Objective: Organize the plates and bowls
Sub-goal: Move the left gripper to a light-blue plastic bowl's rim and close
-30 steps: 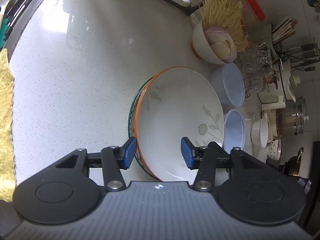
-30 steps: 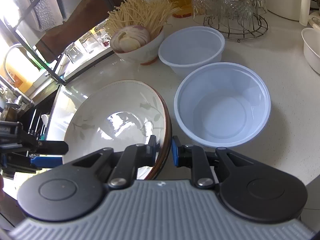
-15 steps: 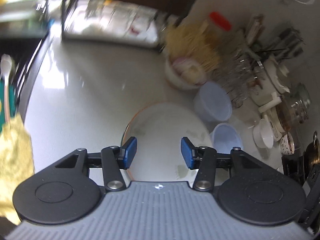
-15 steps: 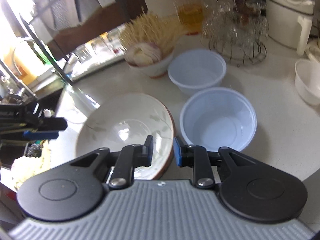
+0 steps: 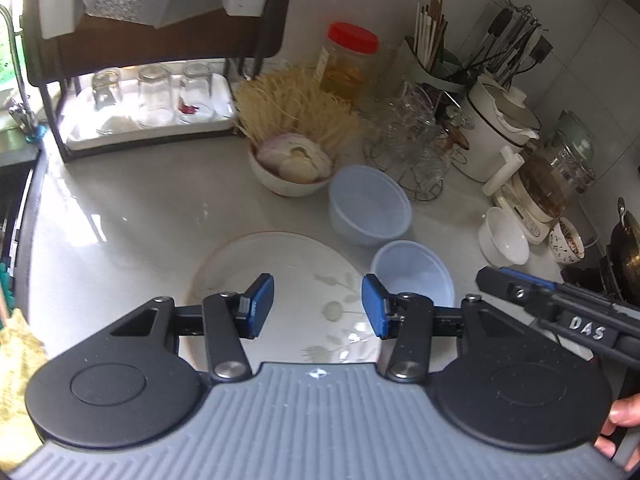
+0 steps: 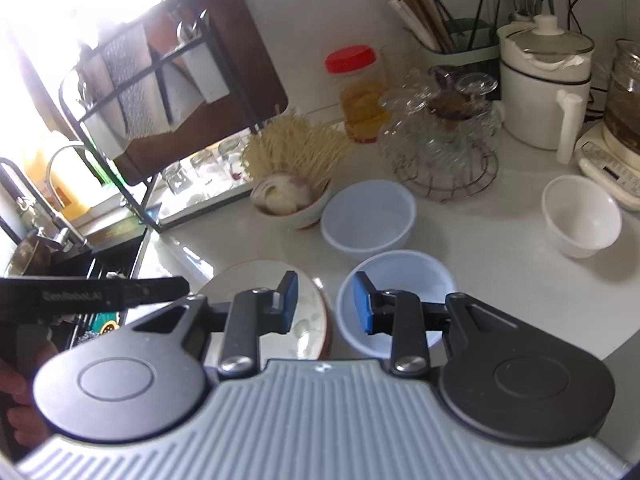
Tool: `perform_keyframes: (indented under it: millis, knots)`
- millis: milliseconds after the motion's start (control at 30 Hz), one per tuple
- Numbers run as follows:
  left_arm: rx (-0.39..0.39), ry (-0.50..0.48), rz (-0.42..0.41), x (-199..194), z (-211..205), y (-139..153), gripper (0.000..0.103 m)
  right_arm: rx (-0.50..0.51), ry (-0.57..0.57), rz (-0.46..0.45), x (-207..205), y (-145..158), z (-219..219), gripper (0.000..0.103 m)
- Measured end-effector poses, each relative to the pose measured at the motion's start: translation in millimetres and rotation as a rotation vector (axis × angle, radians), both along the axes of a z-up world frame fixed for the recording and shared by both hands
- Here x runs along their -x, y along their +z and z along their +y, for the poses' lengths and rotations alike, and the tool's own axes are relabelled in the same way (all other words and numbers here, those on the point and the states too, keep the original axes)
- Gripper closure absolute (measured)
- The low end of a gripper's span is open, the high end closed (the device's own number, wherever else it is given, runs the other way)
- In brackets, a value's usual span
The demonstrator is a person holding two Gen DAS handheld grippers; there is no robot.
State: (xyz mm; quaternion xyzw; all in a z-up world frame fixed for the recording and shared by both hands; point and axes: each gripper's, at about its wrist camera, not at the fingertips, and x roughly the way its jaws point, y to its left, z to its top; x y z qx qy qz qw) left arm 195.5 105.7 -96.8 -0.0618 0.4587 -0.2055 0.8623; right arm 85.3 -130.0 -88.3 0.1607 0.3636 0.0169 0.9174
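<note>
Both of my hand-held grippers have risen away from the large plate [image 5: 280,264], so the whole counter [image 5: 132,216] now shows where a second ago the plate filled the view. The plate lies flat on the counter, white with a leaf pattern and an orange rim, and nothing is in it.

The left hand-held gripper [image 5: 318,306] hangs above the plate with its blue pads moderately apart and nothing between them, as before. The right hand-held gripper [image 6: 324,302] had been pinched on the plate's rim; its jaws have just been opening, and now stand narrowly apart and empty, above the gap between the plate and the nearer plastic bowl [image 6: 400,276].

That pale blue bowl sits just right of the plate, empty. A second empty blue bowl [image 5: 370,204] sits just behind it. Behind the plate a ceramic bowl [image 5: 288,182] holds a bundle of dry noodles and sliced onion. Far right of the plate stands an empty white bowl [image 6: 580,216].
</note>
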Motion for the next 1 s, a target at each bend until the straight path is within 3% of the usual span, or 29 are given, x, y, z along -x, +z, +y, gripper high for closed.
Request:
perform_keyframes:
  millis: [100,133,200,233,567,633,800,933,1000]
  knots:
    - [-0.005,0.015,0.007,1,-21,-2,0.049,0.021,0.024,0.005,0,3,-23,0.066]
    - [-0.007,0.024,0.007,1,-28,-3,0.049,0.017,0.031,0.003,1,1,-32,0.060]
    - [0.015,0.041,0.002,2,-41,-7,0.049,0.008,0.032,-0.001,0,-4,-50,0.032]
    - [0.023,0.047,0.005,2,-48,-10,0.049,0.010,0.028,0.003,0,-7,-58,0.030]
    - [0.008,0.134,0.047,0,-109,-48,0.049,-0.086,0.084,0.090,-19,-55,-114,0.031]
    - [-0.010,0.141,0.051,-2,-118,-57,0.051,-0.112,0.107,0.111,-25,-66,-119,0.034]
    - [-0.088,0.135,0.047,-13,-136,-78,0.061,-0.128,0.155,0.175,-39,-91,-115,0.058]
    - [-0.135,0.123,0.027,-22,-142,-87,0.067,-0.161,0.184,0.191,-46,-100,-112,0.061]
    - [-0.148,0.113,0.029,-28,-145,-89,0.072,-0.172,0.175,0.208,-48,-104,-112,0.068]
